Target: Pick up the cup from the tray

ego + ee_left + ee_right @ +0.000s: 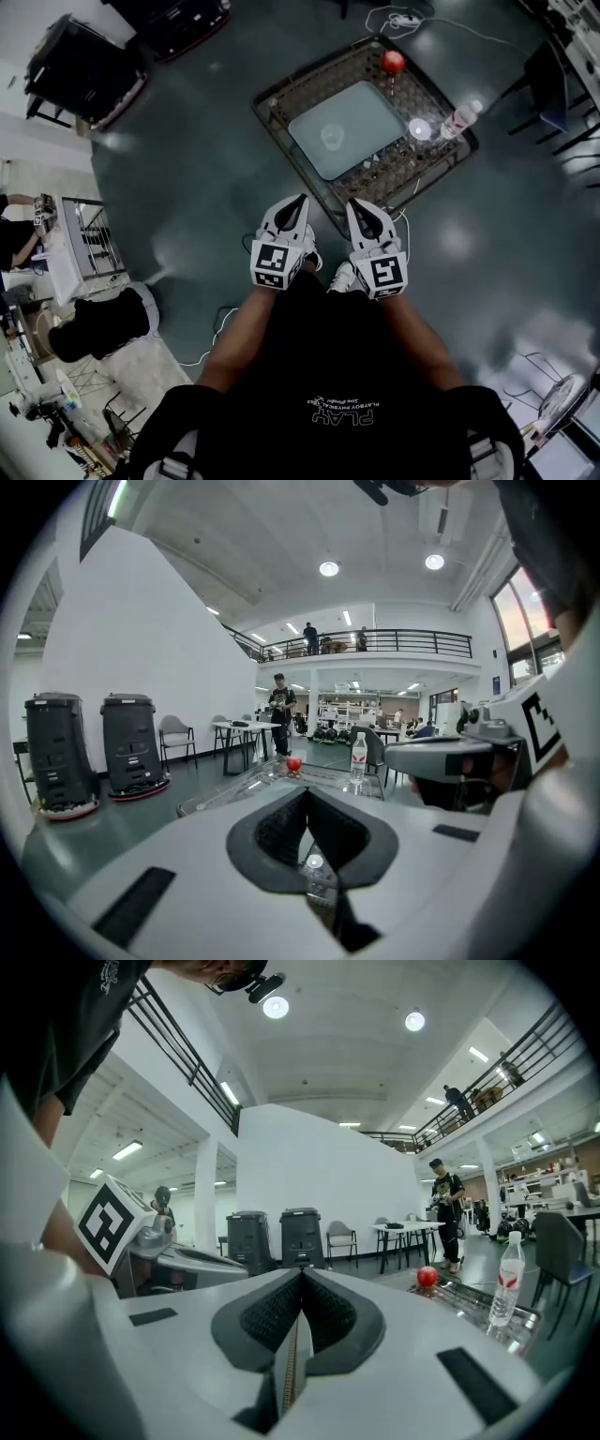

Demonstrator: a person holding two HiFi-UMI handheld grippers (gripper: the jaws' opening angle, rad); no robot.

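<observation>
A clear cup [333, 136] stands upright on a pale tray [370, 112] that lies on a glass-topped table [281, 98] ahead of me. My left gripper [300, 201] and right gripper [354, 204] are held side by side just short of the table's near corner, well back from the cup. Both are shut and hold nothing. In the left gripper view the left gripper's [307, 794] jaws meet at the tip, with the table beyond them. In the right gripper view the right gripper's [302, 1274] jaws meet too.
A red ball [392, 61] sits at the table's far edge, with a water bottle [459, 119] and a small round lid [419, 128] to the right of the tray. Black machines [80, 66] stand at the far left. A cable [403, 19] lies on the floor beyond the table.
</observation>
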